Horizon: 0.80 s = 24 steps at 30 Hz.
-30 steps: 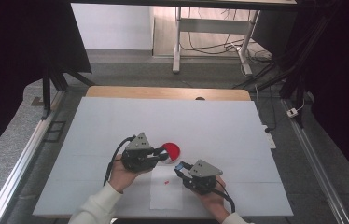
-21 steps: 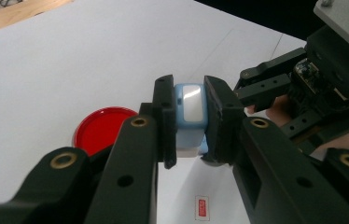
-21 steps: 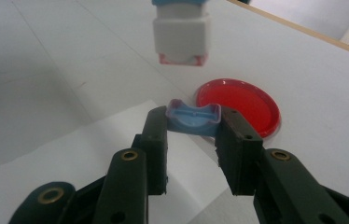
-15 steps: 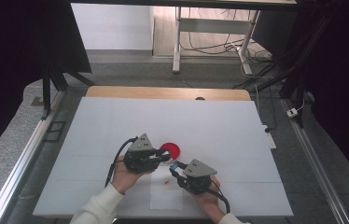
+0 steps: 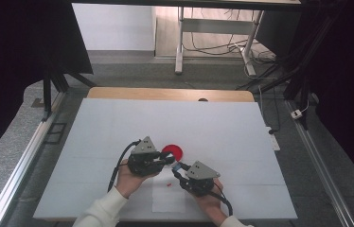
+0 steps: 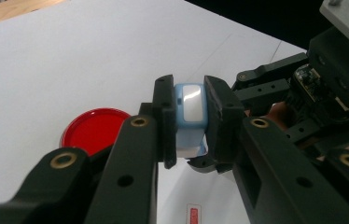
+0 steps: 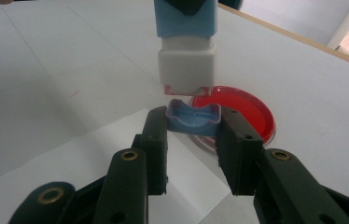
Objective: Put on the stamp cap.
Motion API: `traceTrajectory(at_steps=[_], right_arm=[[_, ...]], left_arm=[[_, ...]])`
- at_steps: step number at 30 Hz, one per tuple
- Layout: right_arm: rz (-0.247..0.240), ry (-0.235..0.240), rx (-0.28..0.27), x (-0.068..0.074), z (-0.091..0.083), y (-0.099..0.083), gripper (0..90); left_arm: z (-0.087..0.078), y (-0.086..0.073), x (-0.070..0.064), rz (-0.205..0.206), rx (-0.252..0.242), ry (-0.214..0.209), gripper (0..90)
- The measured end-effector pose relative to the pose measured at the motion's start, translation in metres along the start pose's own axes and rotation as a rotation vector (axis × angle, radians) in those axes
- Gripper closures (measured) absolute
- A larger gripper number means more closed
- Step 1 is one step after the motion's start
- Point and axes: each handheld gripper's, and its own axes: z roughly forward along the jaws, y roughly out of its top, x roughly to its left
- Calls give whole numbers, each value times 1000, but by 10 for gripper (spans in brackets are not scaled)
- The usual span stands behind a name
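Observation:
My left gripper (image 6: 189, 107) is shut on a blue and white stamp body (image 6: 190, 109), gripping its blue upper part. In the right gripper view that stamp (image 7: 186, 51) hangs with its white lower end just above a small blue cap (image 7: 193, 116). My right gripper (image 7: 193, 121) is shut on the cap. The cap and the stamp are slightly apart. In the high view the left gripper (image 5: 169, 161) and the right gripper (image 5: 179, 168) meet tip to tip at the table's front middle. A red round dish (image 5: 172, 151) lies just behind them.
A white paper sheet (image 5: 168, 196) lies on the white table (image 5: 222, 127) under the grippers, with a small red mark (image 5: 169, 185) on it. The table's wooden far edge (image 5: 165, 93) runs across the back. Floor rails flank both sides.
The two grippers have edged slightly closer together, the left one a little to the right. Both holds look the same.

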Motion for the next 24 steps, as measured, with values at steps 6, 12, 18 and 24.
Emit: traceTrajectory(at_steps=[6, 12, 18, 24], right_arm=[[-6, -9, 1, 1, 0, 0, 650], [-16, -35, -14, 2, 0, 1, 650], [-20, -47, -17, 3, 0, 1, 650], [-22, -48, -16, 4, 0, 1, 650]], left_arm=[[0, 0, -1, -12, -14, -3, 748], [2, -2, -1, -40, -29, -7, 748], [3, -2, -2, -44, -30, -6, 748], [4, -2, -3, -37, -31, -11, 748]])
